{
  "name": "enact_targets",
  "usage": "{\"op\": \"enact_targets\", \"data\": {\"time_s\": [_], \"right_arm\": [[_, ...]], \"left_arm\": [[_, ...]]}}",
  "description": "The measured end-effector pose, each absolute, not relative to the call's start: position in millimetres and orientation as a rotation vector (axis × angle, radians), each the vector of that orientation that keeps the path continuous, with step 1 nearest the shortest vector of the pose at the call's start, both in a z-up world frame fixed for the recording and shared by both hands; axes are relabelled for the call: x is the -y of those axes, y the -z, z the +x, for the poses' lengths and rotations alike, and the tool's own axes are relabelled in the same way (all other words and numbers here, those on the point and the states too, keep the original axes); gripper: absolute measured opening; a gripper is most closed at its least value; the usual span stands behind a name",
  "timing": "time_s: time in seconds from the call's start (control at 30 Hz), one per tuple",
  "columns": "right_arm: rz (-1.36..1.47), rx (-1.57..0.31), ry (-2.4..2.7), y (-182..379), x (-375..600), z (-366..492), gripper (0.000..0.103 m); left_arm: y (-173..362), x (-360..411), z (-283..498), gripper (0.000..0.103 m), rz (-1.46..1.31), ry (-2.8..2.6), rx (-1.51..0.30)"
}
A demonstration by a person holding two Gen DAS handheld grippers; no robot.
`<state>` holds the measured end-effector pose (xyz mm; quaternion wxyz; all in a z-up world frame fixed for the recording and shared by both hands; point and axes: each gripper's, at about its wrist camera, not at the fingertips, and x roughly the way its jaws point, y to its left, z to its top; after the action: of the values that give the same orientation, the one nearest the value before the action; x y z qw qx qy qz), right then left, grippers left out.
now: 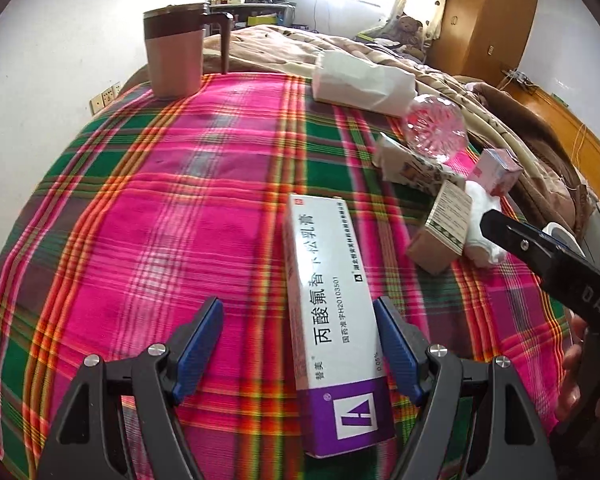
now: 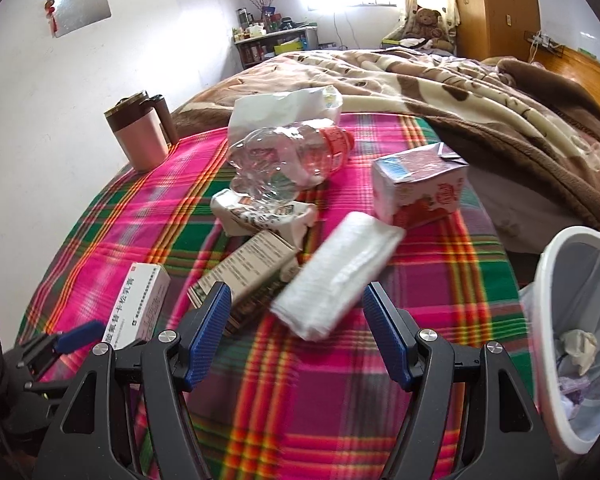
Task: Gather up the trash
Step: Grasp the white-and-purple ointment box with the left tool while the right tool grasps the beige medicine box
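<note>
On the plaid cloth (image 1: 160, 208), most of the trash is not yet collected. The left gripper (image 1: 300, 320) is held wide, with nothing grasped; the white and purple ointment box (image 1: 328, 300) lies between its fingers, closer to the right finger. The right gripper (image 2: 296, 308) is also spread wide and empty, and the folded white tissue (image 2: 340, 272) lies just ahead of it, at 12 o'clock in the right wrist view.

At 3 o'clock of that view the white bin (image 2: 548, 280) is seen beside the cloth, with some crumpled paper already inside, so a small part of the work seems to be done. What is left, as judged, is nearly everything: the crushed clear bottle (image 2: 288, 160) at 12 o'clock, the pink milk carton (image 2: 420, 188) at 1 o'clock, the flattened carton (image 2: 260, 212), the brown box (image 2: 244, 272) and the white bag (image 2: 284, 108) further behind.

The brown mug (image 2: 136, 136) at 10 o'clock is probably not trash and is well apart. The brown box touches the tissue, so it may be disturbed during a grasp.
</note>
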<state>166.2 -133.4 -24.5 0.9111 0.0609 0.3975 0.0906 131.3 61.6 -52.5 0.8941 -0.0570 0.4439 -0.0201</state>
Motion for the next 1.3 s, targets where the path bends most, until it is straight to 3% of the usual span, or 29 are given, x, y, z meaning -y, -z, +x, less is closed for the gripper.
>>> {"op": "enact_targets", "data": {"time_s": [1.0,1.3], "right_arm": [[-0.019,-0.865,-0.131,32.5,97.1,175.7,0.074],[0.004,-0.845,-0.17,31.0,99.6,165.2,0.042]], "left_arm": [[55.0,-89.4,144.7,0.078,-0.164,0.002,-0.914],[55.2,-86.2,148.5,0.075,-0.158,0.006,-0.911]]}}
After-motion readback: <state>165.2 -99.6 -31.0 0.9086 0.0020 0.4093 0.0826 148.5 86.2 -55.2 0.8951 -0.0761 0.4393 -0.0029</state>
